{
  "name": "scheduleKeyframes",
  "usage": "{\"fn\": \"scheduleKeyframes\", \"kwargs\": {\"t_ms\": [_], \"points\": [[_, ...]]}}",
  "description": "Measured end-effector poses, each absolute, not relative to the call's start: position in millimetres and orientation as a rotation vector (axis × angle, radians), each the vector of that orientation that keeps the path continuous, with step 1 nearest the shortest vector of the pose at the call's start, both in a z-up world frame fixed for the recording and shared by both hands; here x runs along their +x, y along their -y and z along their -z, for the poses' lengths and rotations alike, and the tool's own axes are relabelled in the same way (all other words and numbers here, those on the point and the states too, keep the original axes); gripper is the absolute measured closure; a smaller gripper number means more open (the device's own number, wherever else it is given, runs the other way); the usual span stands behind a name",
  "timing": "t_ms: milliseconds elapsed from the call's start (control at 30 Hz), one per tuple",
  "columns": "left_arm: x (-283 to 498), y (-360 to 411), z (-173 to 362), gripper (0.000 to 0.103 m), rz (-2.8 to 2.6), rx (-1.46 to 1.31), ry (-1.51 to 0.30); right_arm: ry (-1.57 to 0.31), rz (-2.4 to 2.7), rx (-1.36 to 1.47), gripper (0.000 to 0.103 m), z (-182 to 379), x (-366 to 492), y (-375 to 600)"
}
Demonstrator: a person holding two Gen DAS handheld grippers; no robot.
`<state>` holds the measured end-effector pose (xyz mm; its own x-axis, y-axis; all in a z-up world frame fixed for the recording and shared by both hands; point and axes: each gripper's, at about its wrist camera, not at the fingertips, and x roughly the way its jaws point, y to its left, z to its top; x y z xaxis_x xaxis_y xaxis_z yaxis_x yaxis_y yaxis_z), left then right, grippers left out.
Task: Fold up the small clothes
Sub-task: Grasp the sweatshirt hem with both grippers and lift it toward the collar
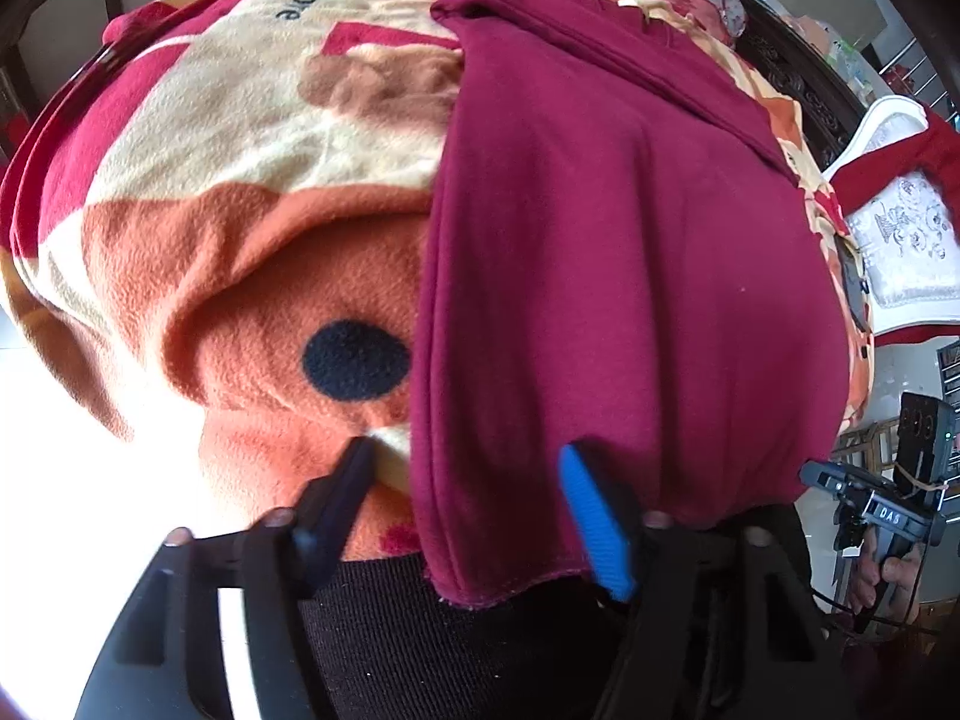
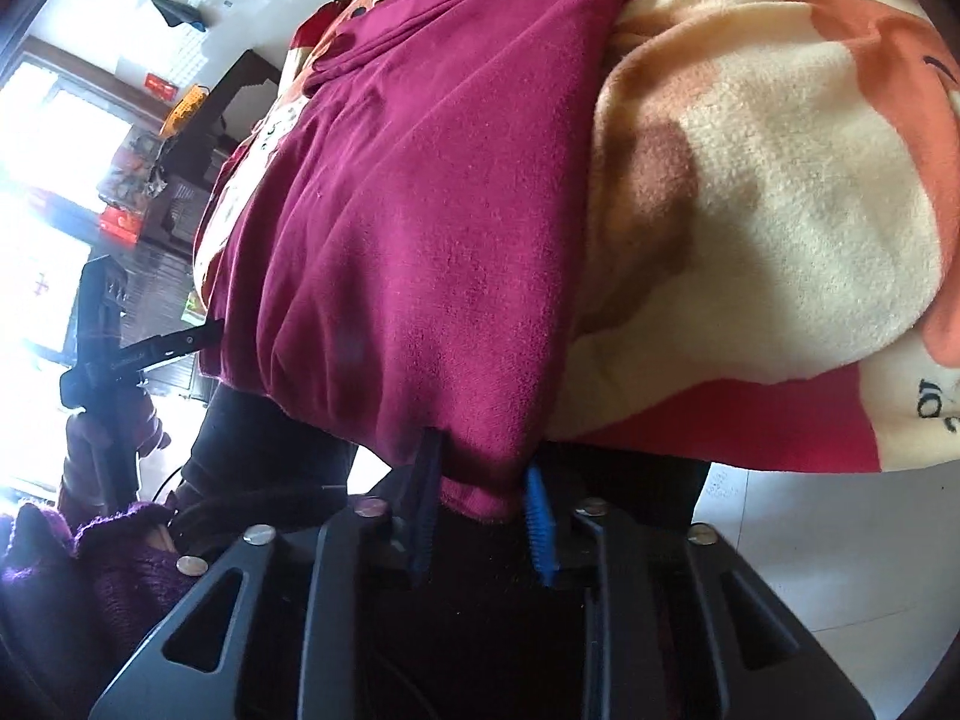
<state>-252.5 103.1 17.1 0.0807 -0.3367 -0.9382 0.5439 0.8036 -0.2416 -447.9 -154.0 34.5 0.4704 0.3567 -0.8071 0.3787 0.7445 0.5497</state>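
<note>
A maroon garment (image 1: 600, 252) lies folded lengthwise on a patterned fleece blanket (image 1: 240, 210), its near hem hanging over the front edge. My left gripper (image 1: 465, 474) is open, its fingers straddling the garment's near left corner. The blue pad (image 1: 594, 528) lies against the cloth. In the right wrist view the same garment (image 2: 420, 210) fills the middle. My right gripper (image 2: 480, 474) is open with the near right corner of the hem between its fingers (image 2: 537, 522). The blanket (image 2: 780, 210) lies to the right.
The blanket covers a raised surface with a dark wooden frame (image 1: 804, 78) at the far right. A white cushioned chair (image 1: 900, 222) with red cloth stands beyond. The other gripper and hand (image 1: 888, 516) show at the right. Cluttered shelves (image 2: 138, 180) and a bright window are left.
</note>
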Motion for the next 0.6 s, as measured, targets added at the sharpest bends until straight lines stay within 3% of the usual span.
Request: {"fn": "scheduleKeyframes", "kwargs": {"t_ms": [200, 267, 600], "points": [[-253.3, -109.1, -22.5, 0.086, 0.680, 0.185, -1.351, -1.090, -0.010, 0.754, 0.103, -55.9, -456.8, 152.9], [-252.2, -112.4, -31.1, 0.093, 0.696, 0.167, -1.357, -1.070, -0.031, 0.766, 0.103, -67.8, -458.2, 155.7], [-231.6, -122.4, -101.3, 0.095, 0.784, 0.026, -1.244, -0.847, -0.140, 0.869, 0.103, -136.0, -446.2, 187.5]]}}
